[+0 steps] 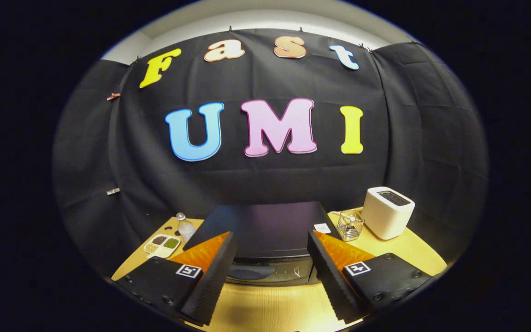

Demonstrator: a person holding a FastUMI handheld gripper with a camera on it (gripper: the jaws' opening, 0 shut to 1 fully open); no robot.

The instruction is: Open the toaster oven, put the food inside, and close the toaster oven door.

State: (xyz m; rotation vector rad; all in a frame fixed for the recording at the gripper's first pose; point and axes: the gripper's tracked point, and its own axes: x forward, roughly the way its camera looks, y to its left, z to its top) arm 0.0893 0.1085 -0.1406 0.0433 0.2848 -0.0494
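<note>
A black toaster oven [261, 228] stands on the wooden table [270, 309], just beyond my fingers and seen from above. Its flat top fills the space ahead, and a strip of its front with the door handle [251, 273] shows between the fingers. The door looks closed. My gripper [270, 258] is open, with the left finger [210, 272] and right finger [332, 272] spread wide and nothing between them. I cannot make out the food for the oven.
A white pop-up toaster [387, 212] stands at the back right, with a small wire rack [350, 226] beside it. At the back left sit a divided dish of grains [162, 246] and a small plastic bottle [185, 227].
</note>
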